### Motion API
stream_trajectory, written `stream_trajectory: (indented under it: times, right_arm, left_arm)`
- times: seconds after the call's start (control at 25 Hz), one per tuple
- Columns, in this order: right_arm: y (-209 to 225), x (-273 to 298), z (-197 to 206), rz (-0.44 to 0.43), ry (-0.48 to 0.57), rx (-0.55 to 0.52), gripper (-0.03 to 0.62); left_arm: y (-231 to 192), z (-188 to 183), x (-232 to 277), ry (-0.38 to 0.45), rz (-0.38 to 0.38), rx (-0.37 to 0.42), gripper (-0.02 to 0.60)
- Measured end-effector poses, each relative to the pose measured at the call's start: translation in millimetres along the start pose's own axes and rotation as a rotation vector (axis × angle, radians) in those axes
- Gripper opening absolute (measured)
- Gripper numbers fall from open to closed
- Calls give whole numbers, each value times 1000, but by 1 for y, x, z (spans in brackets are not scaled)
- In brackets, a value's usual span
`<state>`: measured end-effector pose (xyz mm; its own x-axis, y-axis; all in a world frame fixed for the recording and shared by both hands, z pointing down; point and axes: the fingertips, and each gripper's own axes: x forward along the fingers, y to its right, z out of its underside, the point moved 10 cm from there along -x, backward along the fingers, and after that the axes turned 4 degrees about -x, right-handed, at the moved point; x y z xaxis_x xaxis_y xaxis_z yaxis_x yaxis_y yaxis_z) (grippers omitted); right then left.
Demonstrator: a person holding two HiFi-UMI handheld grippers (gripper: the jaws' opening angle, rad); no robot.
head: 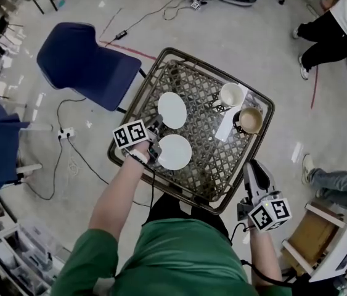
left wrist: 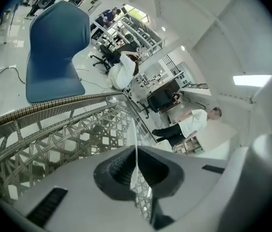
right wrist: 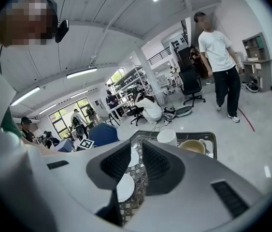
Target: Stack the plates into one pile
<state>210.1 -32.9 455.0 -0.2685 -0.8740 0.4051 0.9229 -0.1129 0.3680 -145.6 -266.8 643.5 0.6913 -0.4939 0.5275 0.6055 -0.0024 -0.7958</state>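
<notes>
Two white plates are on the wicker lattice table. The far plate lies flat near the table's middle. My left gripper is shut on the left rim of the near plate and holds it just above the lattice. In the left gripper view this near plate shows edge-on as a thin white line pinched between the left gripper's pads. My right gripper hovers off the table's near right corner, open with nothing between its fingers. Through the right gripper's gap both plates show: the near plate and the far plate.
A white cup and a tan cup stand on a white paper strip at the table's far right. A blue chair stands to the left, cables trail on the floor, and people stand at the right.
</notes>
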Motion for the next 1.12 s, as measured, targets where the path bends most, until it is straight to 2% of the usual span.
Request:
stream_trajectory:
  times: [0.2, 0.36, 0.68, 0.88, 1.12]
  right_arm:
    - [-4, -3, 2, -40, 6, -10, 89]
    - [-7, -8, 3, -61, 8, -15, 87]
    - [-8, -23, 7, -80, 22, 7, 83]
    - [-9, -36, 10, -82, 22, 4, 81]
    - [-9, -45, 15, -81, 15, 2, 80]
  left_arm:
    - [15, 16, -28, 33, 41, -2, 32]
    - [16, 38, -51, 53, 66, -36, 31]
    - [-9, 94, -89, 49, 66, -134, 32]
    - [-25, 123, -95, 26, 23, -151, 31]
    - [-51, 145, -87, -2, -70, -192, 32]
